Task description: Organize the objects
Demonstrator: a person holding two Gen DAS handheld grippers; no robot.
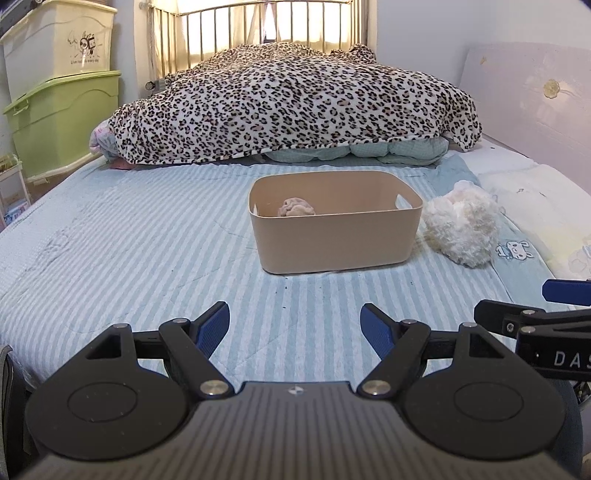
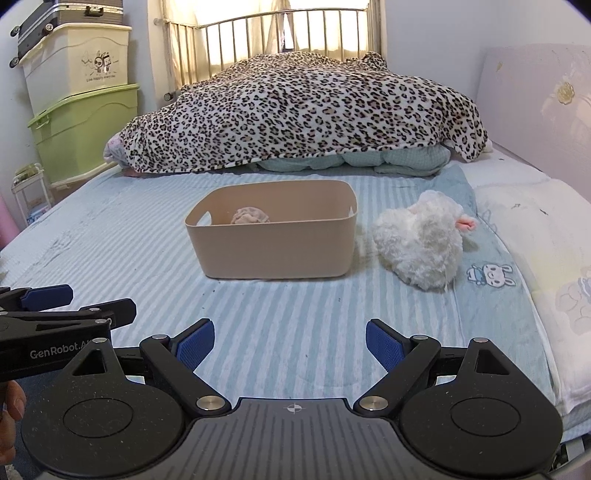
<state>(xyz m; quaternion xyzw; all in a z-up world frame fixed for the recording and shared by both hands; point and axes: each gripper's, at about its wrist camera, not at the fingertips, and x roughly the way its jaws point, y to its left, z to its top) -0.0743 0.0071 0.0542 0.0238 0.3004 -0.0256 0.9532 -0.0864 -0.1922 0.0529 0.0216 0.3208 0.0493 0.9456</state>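
Note:
A tan plastic bin (image 1: pixel 332 236) (image 2: pixel 273 243) stands on the striped blue bed sheet (image 1: pixel 147 243) (image 2: pixel 295 314). A crumpled pinkish cloth (image 1: pixel 297 207) (image 2: pixel 250 215) lies inside it. A white fluffy plush toy (image 1: pixel 461 229) (image 2: pixel 421 240) with a pink part lies on the sheet just right of the bin. My left gripper (image 1: pixel 294 325) is open and empty, well short of the bin. My right gripper (image 2: pixel 290 343) is open and empty, also short of the bin and the plush. Each gripper shows at the edge of the other's view.
A leopard-print blanket (image 1: pixel 288 103) (image 2: pixel 303 110) covers bedding at the far end, before a metal bed rail (image 1: pixel 258 26). Stacked cream and green storage boxes (image 1: pixel 62 110) (image 2: pixel 85 122) stand left of the bed. A headboard panel (image 1: pixel 535 96) and a pale pillow (image 2: pixel 535 236) lie right.

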